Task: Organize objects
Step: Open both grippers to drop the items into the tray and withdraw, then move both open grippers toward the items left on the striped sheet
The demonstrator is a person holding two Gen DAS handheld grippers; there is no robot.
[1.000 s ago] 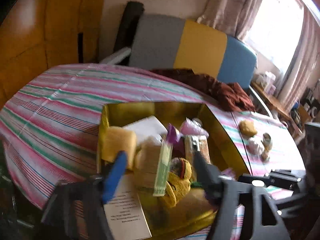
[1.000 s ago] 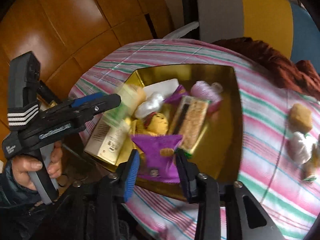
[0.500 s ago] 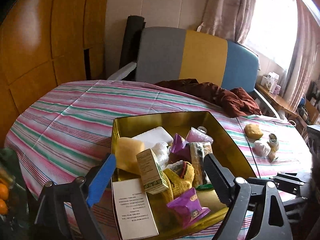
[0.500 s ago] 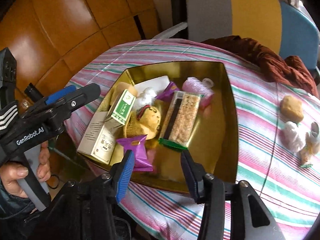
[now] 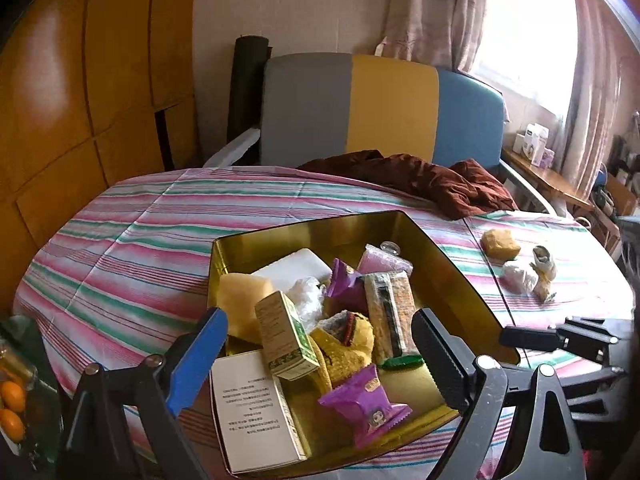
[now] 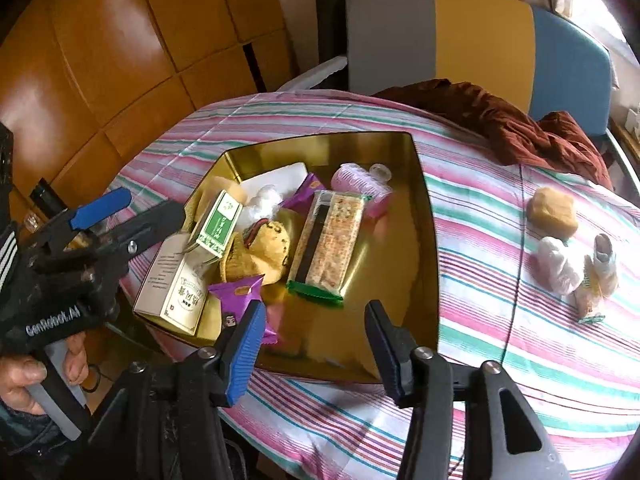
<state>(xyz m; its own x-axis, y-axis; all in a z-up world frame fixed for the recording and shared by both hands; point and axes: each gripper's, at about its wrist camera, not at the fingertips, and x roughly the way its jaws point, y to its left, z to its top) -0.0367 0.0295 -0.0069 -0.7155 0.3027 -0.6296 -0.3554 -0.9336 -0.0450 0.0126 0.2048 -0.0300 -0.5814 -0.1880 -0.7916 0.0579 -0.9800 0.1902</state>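
Observation:
A gold tin box (image 5: 460, 276) (image 6: 428, 240) sits on the striped tablecloth, holding a green-and-white carton (image 5: 286, 334) (image 6: 218, 222), a white booklet box (image 5: 252, 404) (image 6: 176, 280), a purple snack packet (image 5: 364, 404) (image 6: 238, 294), a cereal bar (image 5: 390, 312) (image 6: 330, 246), a yellow cookie pack (image 6: 264, 252) and other snacks. My left gripper (image 5: 320, 356) (image 6: 128, 210) is open and empty, above the box's near edge. My right gripper (image 6: 316, 344) is open and empty over the box's near rim; it also shows in the left wrist view (image 5: 560, 340).
Outside the box on the cloth lie a yellow cake (image 6: 552, 212) (image 5: 500, 243), a white wrapped lump (image 6: 560, 266) and a small wrapped item (image 6: 602, 264). A brown cloth (image 5: 432, 184) lies at the table's far edge before a grey-yellow-blue chair (image 5: 380, 108).
The left gripper let go of the green-and-white carton, which now rests in the box, opened and drew back. The right gripper released the purple packet and pulled back too.

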